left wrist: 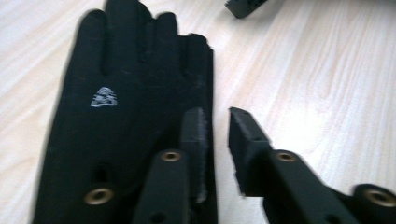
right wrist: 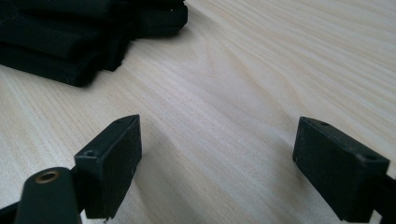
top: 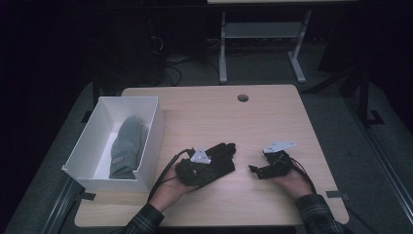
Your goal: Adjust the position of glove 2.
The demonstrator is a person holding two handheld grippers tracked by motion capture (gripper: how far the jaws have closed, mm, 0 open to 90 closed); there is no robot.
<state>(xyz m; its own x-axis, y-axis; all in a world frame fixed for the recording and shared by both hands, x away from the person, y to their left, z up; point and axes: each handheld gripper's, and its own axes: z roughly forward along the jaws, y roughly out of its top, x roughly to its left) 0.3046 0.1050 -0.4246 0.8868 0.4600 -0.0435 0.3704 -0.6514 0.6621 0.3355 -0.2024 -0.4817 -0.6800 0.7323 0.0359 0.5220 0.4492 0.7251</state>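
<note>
The left gripper (left wrist: 217, 135) hangs low over the black glove (left wrist: 126, 116), its jaws a narrow gap apart with nothing between them; one jaw lies over the glove's edge and the other stands over bare wood just beside it. In the high view this gripper (top: 221, 155) sits on the glove (top: 214, 163) near the middle of the bench's front half, with the left hand (top: 170, 187) behind it toward the front edge. The glove lies flat, its fingers pointing away from the person, and a small silver logo (left wrist: 103, 97) shows on its back. The right gripper (right wrist: 217, 163) is spread wide over bare bench (right wrist: 243, 84), holding nothing; the glove's fingertips (right wrist: 84, 42) lie well ahead of it. From above, the right gripper (top: 253, 169) rests near the front edge right of the glove, close but apart. A white box (top: 151, 141) stands at the bench's left edge, reaching from mid-depth to the front-left corner. Inside it a grey mitten (top: 127, 146) lies lengthwise along the floor, cuff toward the front edge. A round hole (top: 243, 98) sits near the back edge of the bench (top: 282, 122).
</note>
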